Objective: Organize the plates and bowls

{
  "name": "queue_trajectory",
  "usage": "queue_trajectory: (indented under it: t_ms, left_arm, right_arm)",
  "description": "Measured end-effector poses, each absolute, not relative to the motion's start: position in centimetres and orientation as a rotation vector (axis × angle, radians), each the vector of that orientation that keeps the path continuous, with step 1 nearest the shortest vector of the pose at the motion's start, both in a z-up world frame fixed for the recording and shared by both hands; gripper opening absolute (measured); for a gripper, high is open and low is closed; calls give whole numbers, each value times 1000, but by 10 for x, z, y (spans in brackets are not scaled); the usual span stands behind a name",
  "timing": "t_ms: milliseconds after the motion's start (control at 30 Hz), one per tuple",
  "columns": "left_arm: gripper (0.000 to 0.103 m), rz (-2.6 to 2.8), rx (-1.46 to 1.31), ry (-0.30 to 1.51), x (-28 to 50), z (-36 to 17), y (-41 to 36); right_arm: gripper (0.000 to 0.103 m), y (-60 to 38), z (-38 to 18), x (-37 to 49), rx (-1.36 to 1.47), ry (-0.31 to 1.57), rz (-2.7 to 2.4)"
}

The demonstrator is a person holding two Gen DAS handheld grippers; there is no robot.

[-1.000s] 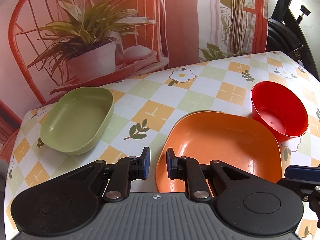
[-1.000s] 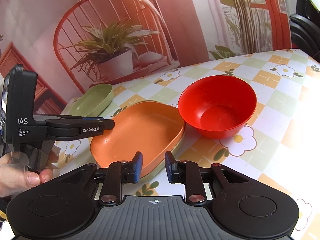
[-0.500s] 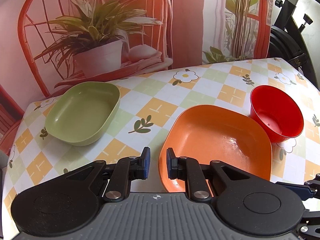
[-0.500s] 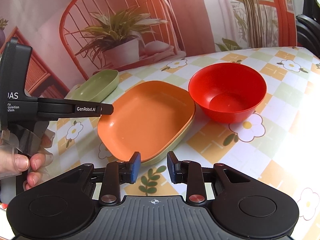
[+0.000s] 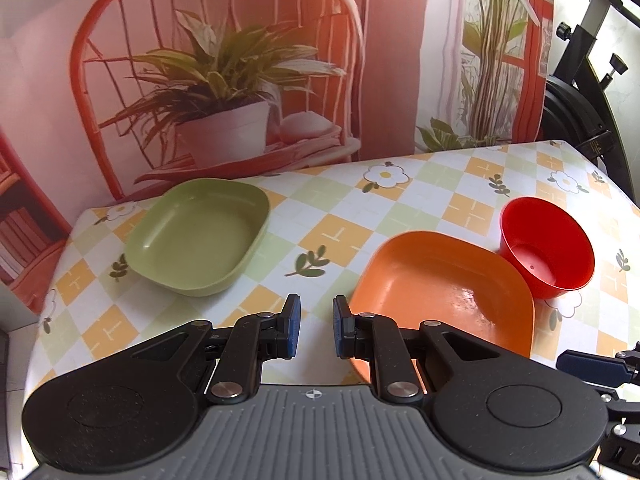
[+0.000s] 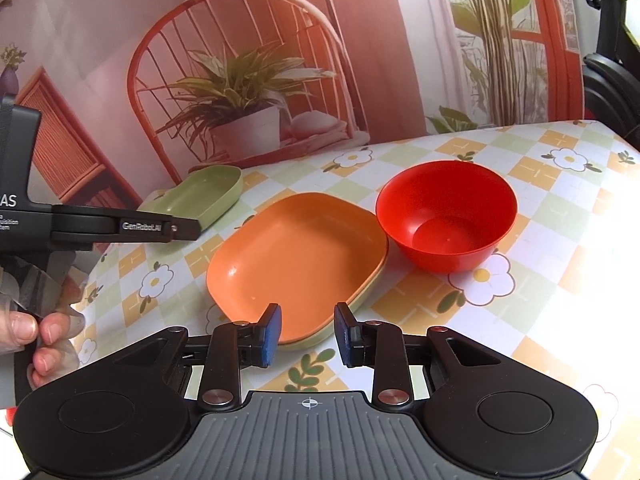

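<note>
An orange plate (image 5: 440, 292) (image 6: 296, 256) lies on the flowered tablecloth, stacked on a pale green plate whose rim (image 6: 362, 300) shows beneath it. A red bowl (image 5: 548, 248) (image 6: 448, 216) stands just right of it, almost touching. Another green plate (image 5: 200, 236) (image 6: 204, 192) lies apart at the far left. My left gripper (image 5: 314, 316) hovers open and empty over bare cloth between the two plates, at the orange plate's left edge. My right gripper (image 6: 308, 328) is open and empty above the stack's near rim. In the right wrist view, a hand (image 6: 36, 332) holds the left gripper (image 6: 120, 226).
A printed backdrop (image 5: 240, 80) of a red chair and potted plant stands along the table's far edge. Black exercise equipment (image 5: 580, 80) stands beyond the right corner. The table's left edge (image 5: 52, 280) drops off near the green plate. Bare cloth (image 6: 560, 280) lies right of the bowl.
Both grippers have pulled back and up from the dishes, so plates and bowl look smaller and farther. The left view has swung towards the green plate. No dish has moved.
</note>
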State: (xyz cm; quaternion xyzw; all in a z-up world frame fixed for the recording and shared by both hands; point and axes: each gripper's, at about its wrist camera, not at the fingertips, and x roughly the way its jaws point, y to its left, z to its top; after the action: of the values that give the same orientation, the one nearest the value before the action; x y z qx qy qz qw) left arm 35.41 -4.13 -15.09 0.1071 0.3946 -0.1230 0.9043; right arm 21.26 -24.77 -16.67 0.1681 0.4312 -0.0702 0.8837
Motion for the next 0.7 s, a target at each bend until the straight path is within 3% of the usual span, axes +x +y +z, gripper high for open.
queue_trajectory:
  t_ms: [700]
  left_arm:
    - [18,-95,201,695,384,-81,48]
  right_arm:
    - [28,-228,-111,271,268,770,-119]
